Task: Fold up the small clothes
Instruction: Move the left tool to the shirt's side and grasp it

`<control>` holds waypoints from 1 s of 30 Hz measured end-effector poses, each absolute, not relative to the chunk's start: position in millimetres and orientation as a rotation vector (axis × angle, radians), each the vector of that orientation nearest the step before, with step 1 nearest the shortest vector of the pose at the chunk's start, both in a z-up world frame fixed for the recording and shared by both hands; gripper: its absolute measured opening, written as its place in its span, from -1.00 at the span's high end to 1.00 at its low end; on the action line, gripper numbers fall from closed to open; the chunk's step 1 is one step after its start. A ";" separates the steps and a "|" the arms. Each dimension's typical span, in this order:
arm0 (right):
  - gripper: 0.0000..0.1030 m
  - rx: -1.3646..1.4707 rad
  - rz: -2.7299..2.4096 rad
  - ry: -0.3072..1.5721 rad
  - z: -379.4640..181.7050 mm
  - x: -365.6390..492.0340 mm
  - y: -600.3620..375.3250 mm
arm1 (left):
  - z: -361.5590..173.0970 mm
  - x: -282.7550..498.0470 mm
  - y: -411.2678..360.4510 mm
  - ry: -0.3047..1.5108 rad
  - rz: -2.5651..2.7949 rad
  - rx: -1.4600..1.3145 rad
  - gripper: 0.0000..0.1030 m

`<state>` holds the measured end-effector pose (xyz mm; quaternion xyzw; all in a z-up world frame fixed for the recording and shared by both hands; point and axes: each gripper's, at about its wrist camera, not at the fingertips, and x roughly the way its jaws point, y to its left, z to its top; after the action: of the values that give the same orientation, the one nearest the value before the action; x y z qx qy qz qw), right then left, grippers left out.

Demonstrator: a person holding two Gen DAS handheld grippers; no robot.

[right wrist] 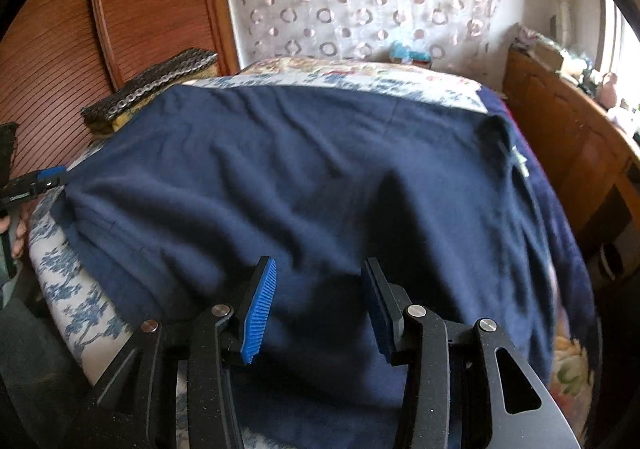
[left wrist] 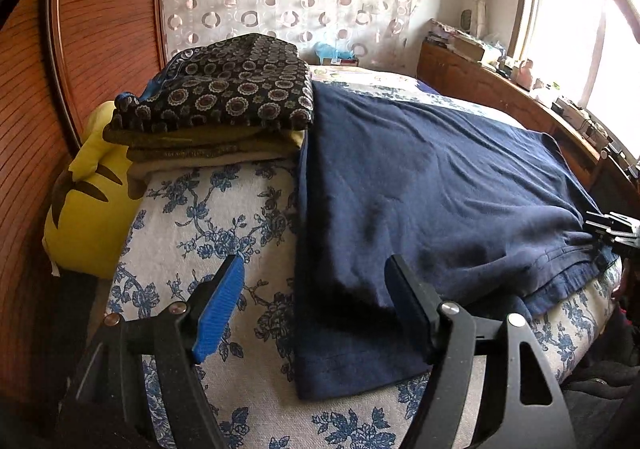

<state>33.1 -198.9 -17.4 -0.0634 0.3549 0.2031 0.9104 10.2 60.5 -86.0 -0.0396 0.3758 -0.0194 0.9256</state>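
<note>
A navy blue garment (left wrist: 420,177) (right wrist: 304,169) lies spread over the bed, creased, with a doubled layer along its near edge. My left gripper (left wrist: 315,261) is open above the garment's near left edge, one finger over the bedcover and the other over the navy cloth, gripping nothing. My right gripper (right wrist: 319,263) hovers open over the garment's near right part, its pads apart with no cloth pinched. The left wrist view shows the right gripper (left wrist: 612,229) at the garment's right corner. The right wrist view shows the left gripper (right wrist: 40,179) at the far left edge.
A stack of folded clothes (left wrist: 224,97) (right wrist: 152,85), a dark flower-patterned one on top, sits at the bed's far left. A yellow pillow (left wrist: 88,209) leans beside the blue floral bedcover (left wrist: 208,217). A wooden cabinet (right wrist: 560,129) and a bright window (left wrist: 572,29) stand to the right.
</note>
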 end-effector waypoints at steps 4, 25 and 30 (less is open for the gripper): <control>0.10 -0.154 0.387 0.703 -24.2 25.3 -195.8 | -89.1 10.6 60.1 0.779 -0.038 -0.081 -0.43; -0.14 -0.154 0.349 0.651 -36.3 11.7 -189.7 | -97.2 13.5 55.3 0.797 -0.090 -0.098 0.21; -0.19 -0.152 0.344 0.657 -35.1 13.1 -192.3 | -96.5 14.1 52.5 0.801 -0.122 -0.113 0.52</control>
<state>13.1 -192.3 -35.1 -0.0741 0.3208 0.1678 0.9292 14.1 52.5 -96.5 -0.0549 0.3894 -0.0594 0.9175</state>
